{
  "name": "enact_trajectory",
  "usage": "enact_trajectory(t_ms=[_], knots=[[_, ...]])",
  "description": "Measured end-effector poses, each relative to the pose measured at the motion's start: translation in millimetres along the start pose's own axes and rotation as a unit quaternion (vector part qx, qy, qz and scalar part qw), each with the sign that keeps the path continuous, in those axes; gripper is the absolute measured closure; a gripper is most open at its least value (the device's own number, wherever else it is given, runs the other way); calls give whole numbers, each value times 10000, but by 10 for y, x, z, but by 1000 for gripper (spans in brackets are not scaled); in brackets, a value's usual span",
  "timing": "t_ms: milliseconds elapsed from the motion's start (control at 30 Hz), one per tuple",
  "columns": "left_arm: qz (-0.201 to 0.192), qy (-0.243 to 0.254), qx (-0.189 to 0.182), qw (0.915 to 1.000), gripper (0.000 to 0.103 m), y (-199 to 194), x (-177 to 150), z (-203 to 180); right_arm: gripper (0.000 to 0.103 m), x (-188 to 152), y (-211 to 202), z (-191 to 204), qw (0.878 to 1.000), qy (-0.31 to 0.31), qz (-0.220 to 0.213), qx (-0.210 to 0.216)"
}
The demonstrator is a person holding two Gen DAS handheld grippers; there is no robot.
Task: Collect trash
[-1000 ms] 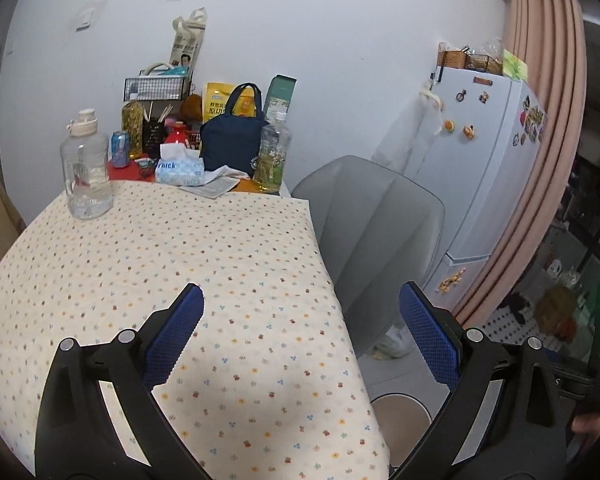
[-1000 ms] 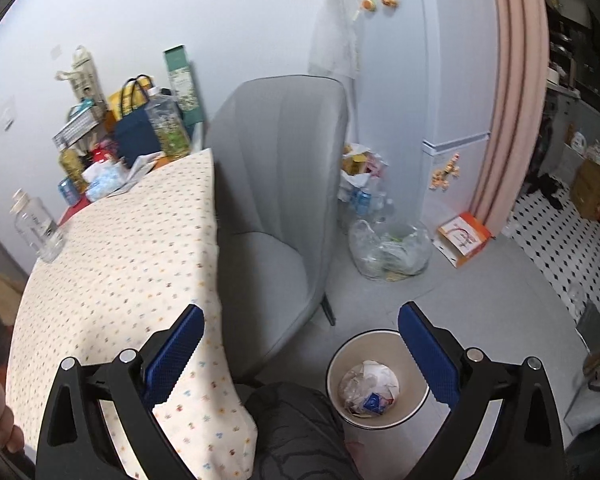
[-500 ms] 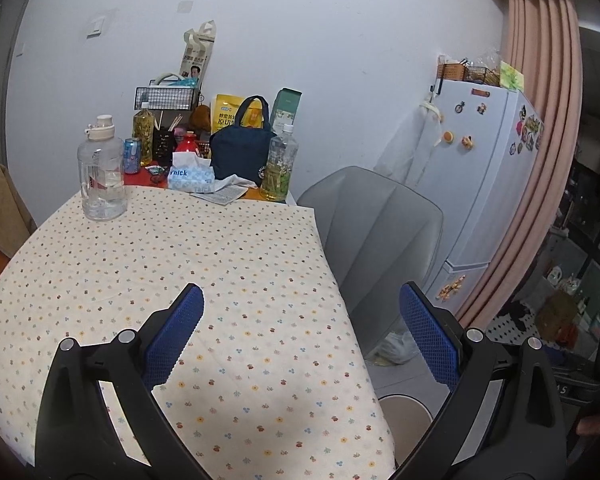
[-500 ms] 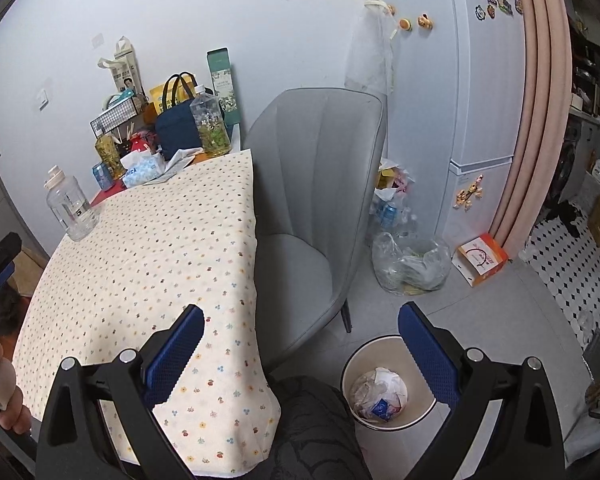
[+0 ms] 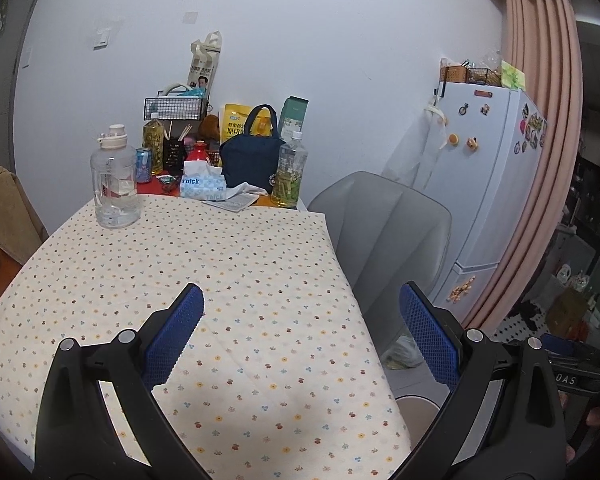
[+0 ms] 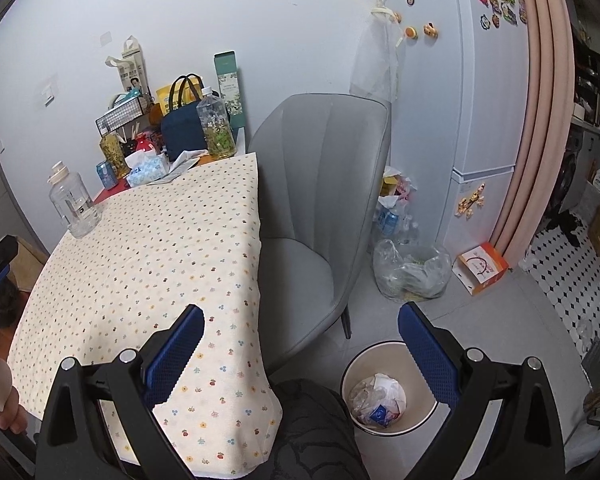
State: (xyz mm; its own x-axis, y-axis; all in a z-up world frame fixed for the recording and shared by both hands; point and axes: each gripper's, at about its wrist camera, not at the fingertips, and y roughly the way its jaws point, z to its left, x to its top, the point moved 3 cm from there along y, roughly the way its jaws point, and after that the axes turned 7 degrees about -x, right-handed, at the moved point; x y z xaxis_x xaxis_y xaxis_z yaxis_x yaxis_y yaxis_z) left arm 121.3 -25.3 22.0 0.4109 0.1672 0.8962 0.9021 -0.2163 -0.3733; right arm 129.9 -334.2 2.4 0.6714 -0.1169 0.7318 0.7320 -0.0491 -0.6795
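Hovering above the near part of the tabletop (image 5: 236,264), the left claw (image 5: 300,332) has its blue fingers spread wide apart and nothing sits between them. The right claw (image 6: 300,340) is spread wide in the same way and also empty — it hangs over the near right corner of the tabletop, with its right finger above the floor.

The trash bin (image 6: 354,364) stands on the floor just beside that near right corner of the tabletop, and crumpled paper and wrappers (image 6: 376,396) lie inside it. In the left wrist view only a part of the bin's rim shows, below the same corner.

The tabletop carries a dotted cloth, and its near and middle parts are bare. At the far end of the tabletop stand a large clear water jug (image 5: 114,176), a tissue box (image 5: 202,186), a dark blue bag (image 5: 250,160) and a bottle of green tea (image 5: 288,172). A grey chair (image 6: 320,184) stands against the right side of the tabletop. Beyond the chair, further from the tabletop, a clear plastic bag (image 6: 412,272) with waste rests on the floor near a white fridge (image 6: 480,92).
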Motion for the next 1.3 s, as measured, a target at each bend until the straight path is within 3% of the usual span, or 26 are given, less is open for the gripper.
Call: enact_trajectory(t_ms=[400, 1300], knots=[[68, -156, 58, 9998, 6, 6, -41, 75, 8, -57, 69, 26, 9999, 49, 98, 120], [116, 124, 131, 9998, 6, 30, -64, 25, 8, -74, 67, 154, 9994, -117, 22, 332]])
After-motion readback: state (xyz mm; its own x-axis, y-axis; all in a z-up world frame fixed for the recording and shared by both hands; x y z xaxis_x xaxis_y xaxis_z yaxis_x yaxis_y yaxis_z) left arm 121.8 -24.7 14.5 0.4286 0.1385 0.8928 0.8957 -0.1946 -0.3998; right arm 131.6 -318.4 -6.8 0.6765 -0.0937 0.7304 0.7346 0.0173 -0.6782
